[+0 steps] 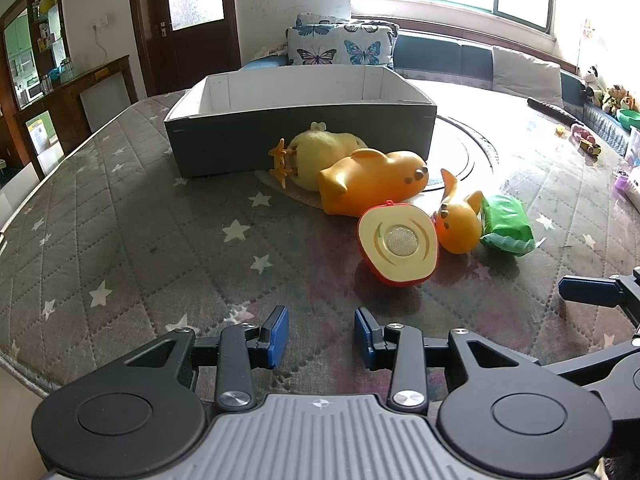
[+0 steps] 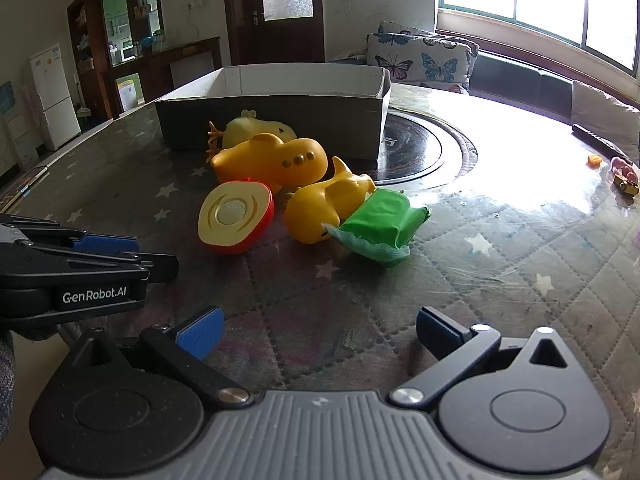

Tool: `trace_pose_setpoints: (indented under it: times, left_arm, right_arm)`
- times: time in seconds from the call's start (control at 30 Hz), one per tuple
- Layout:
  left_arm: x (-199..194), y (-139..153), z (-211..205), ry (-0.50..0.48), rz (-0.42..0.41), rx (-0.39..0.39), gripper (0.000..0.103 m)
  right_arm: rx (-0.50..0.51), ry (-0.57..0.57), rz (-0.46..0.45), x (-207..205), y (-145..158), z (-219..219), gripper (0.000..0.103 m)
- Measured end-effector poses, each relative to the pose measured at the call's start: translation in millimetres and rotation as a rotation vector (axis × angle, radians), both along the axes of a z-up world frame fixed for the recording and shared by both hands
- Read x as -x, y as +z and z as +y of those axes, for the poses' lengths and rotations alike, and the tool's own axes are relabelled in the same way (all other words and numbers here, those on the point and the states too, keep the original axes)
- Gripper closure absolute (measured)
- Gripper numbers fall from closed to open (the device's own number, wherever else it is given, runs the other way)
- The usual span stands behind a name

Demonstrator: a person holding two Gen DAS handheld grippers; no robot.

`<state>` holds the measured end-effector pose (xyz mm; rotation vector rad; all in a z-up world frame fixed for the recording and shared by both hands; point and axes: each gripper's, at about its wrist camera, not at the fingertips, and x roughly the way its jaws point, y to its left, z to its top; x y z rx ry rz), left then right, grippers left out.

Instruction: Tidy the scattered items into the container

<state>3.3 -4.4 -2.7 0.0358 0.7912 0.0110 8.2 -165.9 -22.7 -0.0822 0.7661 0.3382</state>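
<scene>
A grey cardboard box [image 1: 304,140] [image 2: 272,120] with a white inside stands on the quilted table. In front of it lie a fuzzy yellow chick [image 1: 320,156] [image 2: 256,126], a large orange duck toy [image 1: 372,188] [image 2: 268,160], a small orange duck [image 1: 458,224] [image 2: 320,212], a red half-apple toy [image 1: 396,244] [image 2: 236,220] and a green packet [image 1: 506,224] [image 2: 380,228]. My left gripper [image 1: 321,336] is open and empty, short of the half-apple. My right gripper [image 2: 320,332] is open wide and empty, short of the green packet.
A round dark hotplate [image 2: 420,148] is set in the table right of the box. Small toys [image 2: 624,180] and a dark remote [image 2: 600,142] lie at the far right edge. Butterfly cushions [image 1: 340,46] sit on a sofa behind. The left gripper's body [image 2: 80,272] shows at left.
</scene>
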Motion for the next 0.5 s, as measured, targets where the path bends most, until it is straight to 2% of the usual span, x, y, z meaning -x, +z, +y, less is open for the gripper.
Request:
trace_pose_setpoints:
  times: [0.5]
  left_arm:
    - [-3.6,0.6,-2.1,-0.006,0.007,-0.007,0.064]
  right_arm:
    - [0.002,0.008,0.007,-4.0,-0.6,2.4,0.0]
